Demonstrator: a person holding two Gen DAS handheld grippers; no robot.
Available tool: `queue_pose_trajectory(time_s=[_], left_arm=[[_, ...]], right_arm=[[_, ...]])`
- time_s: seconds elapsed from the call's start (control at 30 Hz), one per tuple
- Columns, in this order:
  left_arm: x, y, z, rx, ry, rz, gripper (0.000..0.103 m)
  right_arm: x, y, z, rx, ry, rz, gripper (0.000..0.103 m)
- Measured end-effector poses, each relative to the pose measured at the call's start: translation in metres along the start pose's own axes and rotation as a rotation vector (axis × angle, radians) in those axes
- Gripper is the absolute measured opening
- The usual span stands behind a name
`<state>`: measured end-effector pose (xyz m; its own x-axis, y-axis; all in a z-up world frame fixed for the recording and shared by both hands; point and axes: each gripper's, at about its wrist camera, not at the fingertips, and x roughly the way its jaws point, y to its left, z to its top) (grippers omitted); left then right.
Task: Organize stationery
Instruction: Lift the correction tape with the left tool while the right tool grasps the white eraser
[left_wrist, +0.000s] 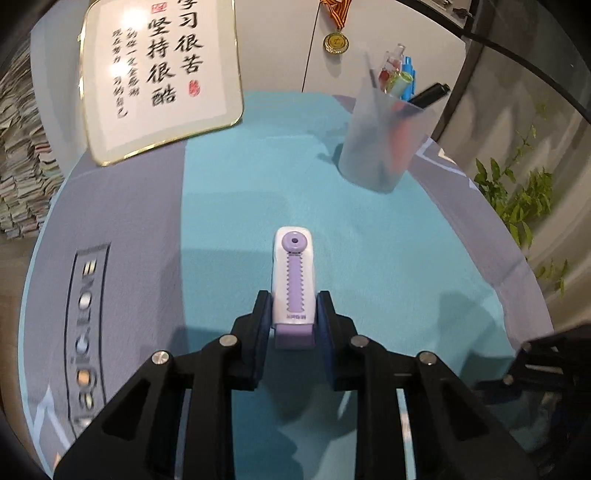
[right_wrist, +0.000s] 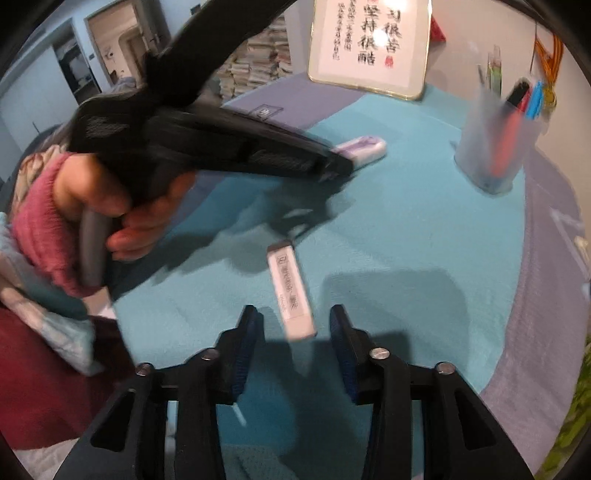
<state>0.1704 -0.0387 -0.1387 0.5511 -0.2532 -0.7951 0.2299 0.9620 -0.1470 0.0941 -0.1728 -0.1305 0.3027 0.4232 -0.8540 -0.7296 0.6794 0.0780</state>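
While the left gripper (left_wrist: 293, 308) is clamping down on the purple-and-white correction tape (left_wrist: 293, 280), its two black fingers (left_wrist: 258, 325) are pressing against both sides of the lower end, with the purple cap sitting right between the pads. That dispenser is pointing away from the camera over the teal mat (left_wrist: 369, 258), roughly mid-table. From the right wrist view you can see the same left gripper reaching in from the left side, a hand (right_wrist: 122, 214) in a pink sleeve wrapping around its handle, and the purple dispenser poking out past the tip, though it's pretty motion-blurred.

The right gripper (right_wrist: 295, 325) is sitting spread apart, holding nothing, with its blue pads (right_wrist: 247, 339) facing each other. A white eraser (right_wrist: 291, 291) in a printed sleeve is lying flat on the mat, its near end resting just between those fingertips but not touching either one as far as I can tell.

Further back on the right, a frosted pen cup (left_wrist: 384, 140) is standing upright, holding a black marker (left_wrist: 430, 94) plus blue and red pens. A gold-framed calligraphy board (left_wrist: 159, 74) is leaning at the back left, and a medal (left_wrist: 336, 41) is hanging on the wall behind.
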Motion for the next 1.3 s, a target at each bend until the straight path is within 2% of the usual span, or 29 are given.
queue_pose_trajectory(time_s=[0.03,0.17,0.33,0.37,0.47,0.5,0.63,0.8,0.93,1.0,1.03,1.07,1.1,1.27,1.3], left_arm=[[-0.003,0.000,-0.004,0.004,-0.001,0.002,0.023],[-0.013,-0.004,-0.019,0.034,-0.016,0.011,0.023],[-0.013,-0.009,-0.026,0.059,-0.021,0.019,0.024],[-0.012,-0.009,-0.024,0.060,-0.020,0.015,0.026],[-0.008,-0.011,-0.020,0.064,-0.016,-0.003,0.044],[-0.006,-0.013,-0.018,0.071,-0.015,0.009,0.045],[0.001,-0.019,-0.011,0.093,-0.019,0.042,0.045],[0.007,-0.015,0.000,0.068,-0.018,0.052,0.044],[0.009,-0.016,0.002,0.083,-0.023,0.071,0.037],[0.008,-0.016,0.002,0.094,-0.029,0.084,0.025],[0.007,-0.016,0.001,0.095,-0.029,0.074,0.024],[0.007,-0.015,0.001,0.093,-0.028,0.067,0.024],[0.007,-0.015,0.000,0.091,-0.029,0.065,0.024],[0.004,-0.016,-0.004,0.104,-0.030,0.064,0.024],[0.004,-0.017,-0.004,0.107,-0.032,0.065,0.024]], right_arm=[[0.000,0.000,0.000,-0.005,-0.003,-0.004,0.020],[-0.006,-0.007,-0.002,0.026,-0.037,0.005,0.020],[-0.028,-0.041,-0.004,0.175,-0.127,-0.021,0.020],[-0.028,-0.045,-0.004,0.199,-0.132,-0.039,0.020],[-0.031,-0.059,-0.005,0.264,-0.136,-0.087,0.020],[-0.033,-0.063,-0.008,0.282,-0.136,-0.093,0.020],[-0.036,-0.068,-0.008,0.316,-0.168,-0.090,0.020],[-0.043,-0.071,-0.008,0.328,-0.197,-0.086,0.020],[-0.037,-0.072,-0.009,0.318,-0.166,-0.083,0.020],[-0.033,-0.070,-0.010,0.293,-0.144,-0.087,0.022],[-0.032,-0.068,-0.010,0.276,-0.135,-0.093,0.026],[-0.030,-0.066,-0.011,0.257,-0.123,-0.100,0.034],[-0.028,-0.064,-0.011,0.234,-0.108,-0.110,0.037],[-0.013,-0.060,-0.014,0.186,-0.053,-0.134,0.037],[-0.014,-0.060,-0.014,0.180,-0.061,-0.131,0.032]])
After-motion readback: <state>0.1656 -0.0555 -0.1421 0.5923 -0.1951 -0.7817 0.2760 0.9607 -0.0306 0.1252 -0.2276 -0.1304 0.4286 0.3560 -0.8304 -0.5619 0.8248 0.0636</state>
